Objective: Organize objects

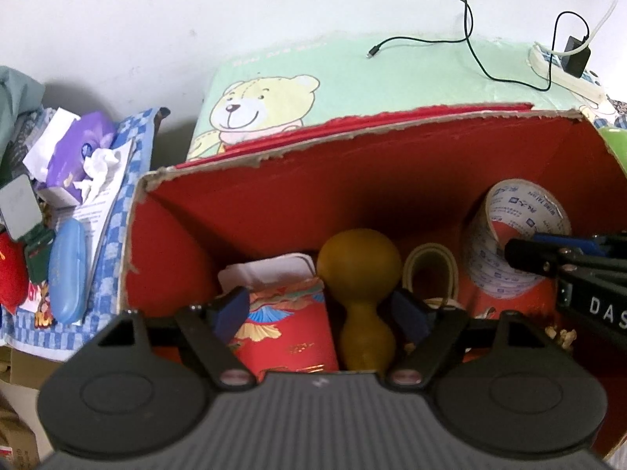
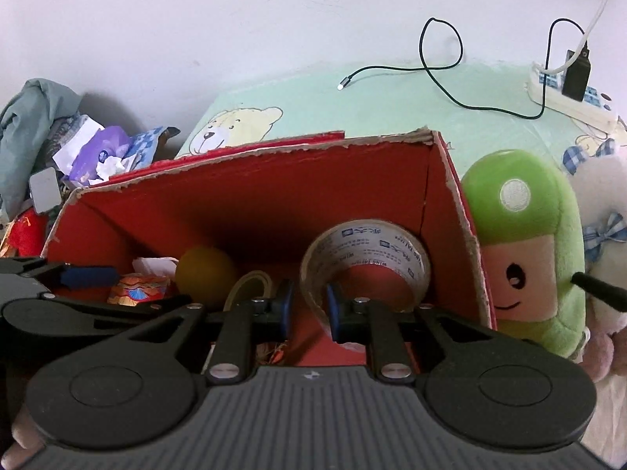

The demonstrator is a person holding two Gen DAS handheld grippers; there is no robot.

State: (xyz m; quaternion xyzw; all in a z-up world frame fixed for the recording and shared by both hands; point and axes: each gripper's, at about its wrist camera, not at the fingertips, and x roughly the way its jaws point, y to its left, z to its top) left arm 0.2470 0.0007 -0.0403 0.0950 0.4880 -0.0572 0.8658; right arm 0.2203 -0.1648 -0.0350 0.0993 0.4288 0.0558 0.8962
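A red cardboard box [image 1: 274, 196] with torn rims sits on a mint-green bear-print mat [image 1: 352, 62], filling the centre of both wrist views. Inside, at four o'clock in the left view, a large roll of printed packing tape [image 2: 364, 258] stands on edge, its hole facing the right camera. The right gripper [image 2: 307, 305] has its blue pads nearly together on either side of the roll's near wall; whether they press it cannot be told. A brown gourd-shaped wooden piece [image 1: 362, 293] lies at the box's centre, long axis running six to twelve o'clock, big bulb at twelve. The left gripper [image 1: 319, 309] hangs over it, jaws spread wide, pads clear of it.
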